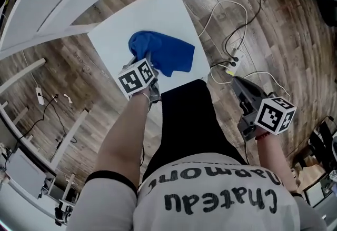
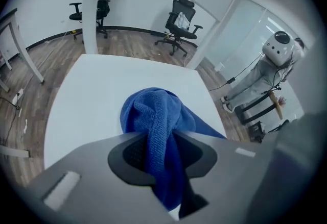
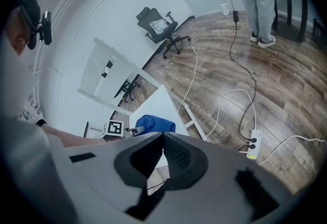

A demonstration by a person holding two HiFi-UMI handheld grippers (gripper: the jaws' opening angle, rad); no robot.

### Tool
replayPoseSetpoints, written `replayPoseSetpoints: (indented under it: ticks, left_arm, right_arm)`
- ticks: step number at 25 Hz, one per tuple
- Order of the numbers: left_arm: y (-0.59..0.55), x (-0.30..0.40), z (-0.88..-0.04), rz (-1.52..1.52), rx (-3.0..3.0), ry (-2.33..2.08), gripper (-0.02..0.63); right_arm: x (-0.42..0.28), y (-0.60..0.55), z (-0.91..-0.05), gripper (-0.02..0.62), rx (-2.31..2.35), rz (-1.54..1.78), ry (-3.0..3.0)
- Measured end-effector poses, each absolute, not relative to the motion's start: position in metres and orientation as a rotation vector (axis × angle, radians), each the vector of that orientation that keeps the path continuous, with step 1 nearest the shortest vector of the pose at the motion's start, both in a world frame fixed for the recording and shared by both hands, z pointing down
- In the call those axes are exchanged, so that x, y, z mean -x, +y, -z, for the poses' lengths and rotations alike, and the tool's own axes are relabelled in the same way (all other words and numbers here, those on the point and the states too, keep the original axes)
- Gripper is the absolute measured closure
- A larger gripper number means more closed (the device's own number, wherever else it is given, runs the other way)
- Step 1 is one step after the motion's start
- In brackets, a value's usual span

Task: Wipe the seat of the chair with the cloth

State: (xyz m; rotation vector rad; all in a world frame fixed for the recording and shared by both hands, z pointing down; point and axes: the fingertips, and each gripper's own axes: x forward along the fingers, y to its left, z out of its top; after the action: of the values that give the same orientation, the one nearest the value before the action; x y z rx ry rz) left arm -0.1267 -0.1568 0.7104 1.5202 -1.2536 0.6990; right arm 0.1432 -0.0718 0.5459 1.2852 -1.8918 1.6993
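Left gripper (image 2: 161,155) is clamped on the blue cloth (image 1: 167,54), a fold pinched right between the jaws. The rest of the cloth sits bunched on the white chair seat (image 1: 124,27), toward the edge nearest me. My right gripper (image 3: 163,139) is off to the side over the wood floor (image 1: 279,30), jaws together with nothing in them, near a power strip (image 1: 236,60) and its cables.

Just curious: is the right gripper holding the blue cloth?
No, the left gripper clamps the blue cloth; the right gripper is shut on nothing.
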Motion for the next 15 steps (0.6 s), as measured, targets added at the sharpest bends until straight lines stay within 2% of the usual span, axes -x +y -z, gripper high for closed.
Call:
replayPoseSetpoints:
  ticks: [10, 15]
  left_arm:
    - [-0.17, 0.004, -0.713, -0.746, -1.675, -1.066, 0.497]
    - [-0.166, -0.026, -0.711, -0.787, -1.772, -1.067, 0.499]
  right_arm:
    - [-0.214, -0.016, -0.555, 0.581, -1.548, -1.815, -1.776]
    - [-0.224, 0.014, -0.551, 0.581, -1.597, -1.809, -1.758]
